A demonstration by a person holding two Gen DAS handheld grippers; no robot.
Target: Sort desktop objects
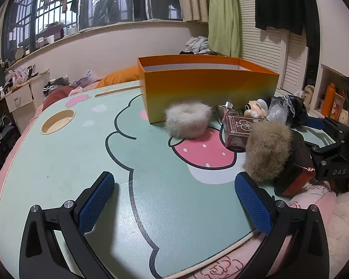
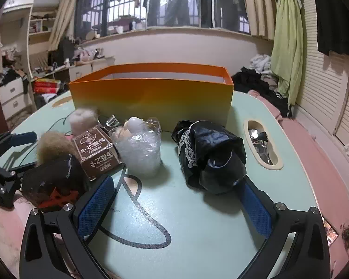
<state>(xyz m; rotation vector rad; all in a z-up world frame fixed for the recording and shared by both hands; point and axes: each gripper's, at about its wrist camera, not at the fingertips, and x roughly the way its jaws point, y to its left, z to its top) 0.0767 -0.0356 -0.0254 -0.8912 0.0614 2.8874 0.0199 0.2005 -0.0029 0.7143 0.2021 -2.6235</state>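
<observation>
Both the left gripper [image 1: 174,200] and the right gripper [image 2: 174,200] are held wide apart, empty, at the lap table's [image 1: 81,158] near edge. Clutter is crowded mid-table: tan fur scrunchie [image 1: 267,151], card box [image 2: 95,151], black lace cloth [image 2: 209,153]. The orange box [image 2: 151,97] stands at the far edge. Neighbours could be dragged along if one is seized.

An open orange box [image 1: 209,88] stands upright at the far side of the table, nothing visible inside; before it lies a white fluffy ring [image 1: 187,119], touching its front wall; beside that a brown card box [image 2: 96,151] lies tilted, a tan fluffy ball [image 1: 267,151] against it; a clear plastic bundle [image 2: 139,153] sits near; a crumpled black cloth with lace trim [image 2: 209,155] lies apart.
</observation>
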